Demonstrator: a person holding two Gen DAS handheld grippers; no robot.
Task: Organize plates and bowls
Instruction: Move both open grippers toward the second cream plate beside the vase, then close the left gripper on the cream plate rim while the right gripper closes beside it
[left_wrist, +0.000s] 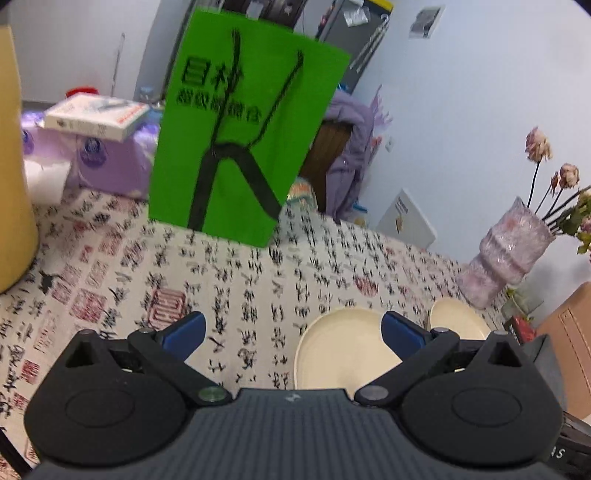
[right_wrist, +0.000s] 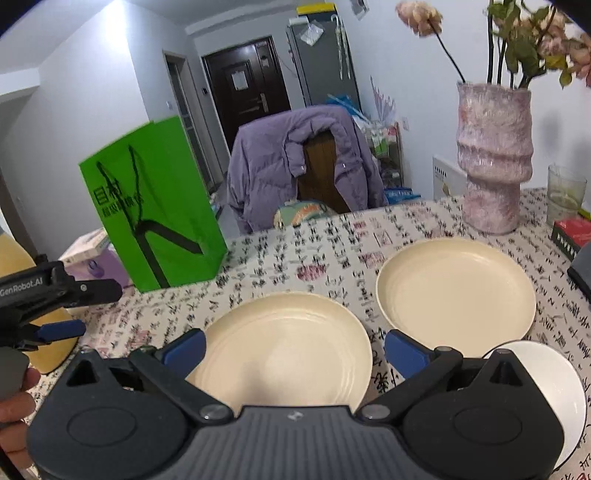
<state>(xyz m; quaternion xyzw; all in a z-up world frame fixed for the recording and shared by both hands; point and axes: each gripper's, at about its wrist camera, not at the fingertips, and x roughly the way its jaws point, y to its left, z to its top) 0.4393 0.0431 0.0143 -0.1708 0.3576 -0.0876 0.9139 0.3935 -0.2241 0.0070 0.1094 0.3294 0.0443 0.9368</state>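
The right gripper (right_wrist: 293, 350), jaws spread wide and empty, hovers just over the near cream plate (right_wrist: 284, 347), seemingly ready to stack it on the second plate (right_wrist: 456, 295) ahead-right, while the left gripper (left_wrist: 293, 330) waits wide apart.

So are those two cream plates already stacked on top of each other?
No, the near plate and the far plate lie side by side on the tablecloth, with a strip of cloth showing between them.
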